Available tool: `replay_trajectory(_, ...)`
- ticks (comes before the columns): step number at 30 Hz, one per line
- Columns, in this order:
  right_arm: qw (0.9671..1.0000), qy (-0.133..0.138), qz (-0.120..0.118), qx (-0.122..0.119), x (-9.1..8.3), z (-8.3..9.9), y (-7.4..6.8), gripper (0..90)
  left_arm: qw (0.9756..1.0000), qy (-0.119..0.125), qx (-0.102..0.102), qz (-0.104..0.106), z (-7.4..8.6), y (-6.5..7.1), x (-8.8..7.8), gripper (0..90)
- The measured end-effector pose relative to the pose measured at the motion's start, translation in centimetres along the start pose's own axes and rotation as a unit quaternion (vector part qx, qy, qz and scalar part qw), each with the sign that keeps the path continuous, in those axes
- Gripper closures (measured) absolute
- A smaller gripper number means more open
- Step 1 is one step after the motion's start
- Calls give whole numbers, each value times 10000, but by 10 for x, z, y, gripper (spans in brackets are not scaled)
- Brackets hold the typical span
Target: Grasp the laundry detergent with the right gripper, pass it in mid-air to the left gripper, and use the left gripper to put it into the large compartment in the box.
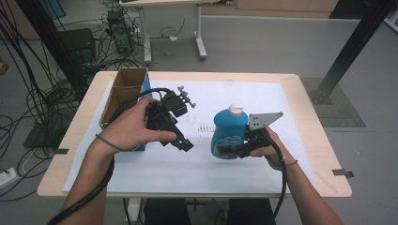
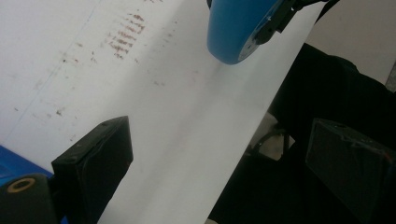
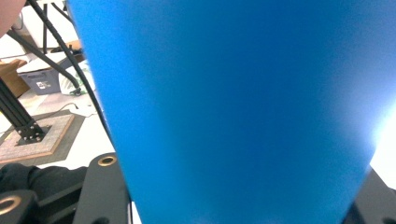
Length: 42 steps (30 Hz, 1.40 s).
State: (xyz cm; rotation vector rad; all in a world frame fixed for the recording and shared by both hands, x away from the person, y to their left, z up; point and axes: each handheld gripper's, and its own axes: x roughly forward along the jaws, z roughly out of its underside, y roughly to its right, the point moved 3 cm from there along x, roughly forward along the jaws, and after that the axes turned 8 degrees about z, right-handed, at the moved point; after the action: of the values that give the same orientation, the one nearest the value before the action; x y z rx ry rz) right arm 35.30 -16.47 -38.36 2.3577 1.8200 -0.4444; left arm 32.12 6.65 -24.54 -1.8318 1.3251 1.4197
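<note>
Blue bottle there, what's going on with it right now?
A person works at the table with tongs in each hand. The right tongs are shut on the blue bottle, which stands upright with its white cap on; in the left gripper view its base seems just off the white sheet. The left tongs are open and empty, held above the sheet beside the cardboard box.

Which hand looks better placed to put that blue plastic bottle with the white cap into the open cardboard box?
Right, probably. The right gripper is already shut on the blue plastic bottle, while the left gripper hangs open and empty near the cardboard box.
</note>
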Motion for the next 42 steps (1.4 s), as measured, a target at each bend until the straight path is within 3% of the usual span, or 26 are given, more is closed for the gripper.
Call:
replay_trajectory(20, 9983, -201, -447, -308, 18, -7, -12, 415, 9991, -256, 330, 36, -12, 5, -2, 76)
replay_trajectory(42, 9962, -357, -607, -514, 33, -14, -19, 415, 9972, -480, 576, -4, -26, 13, 2, 74)
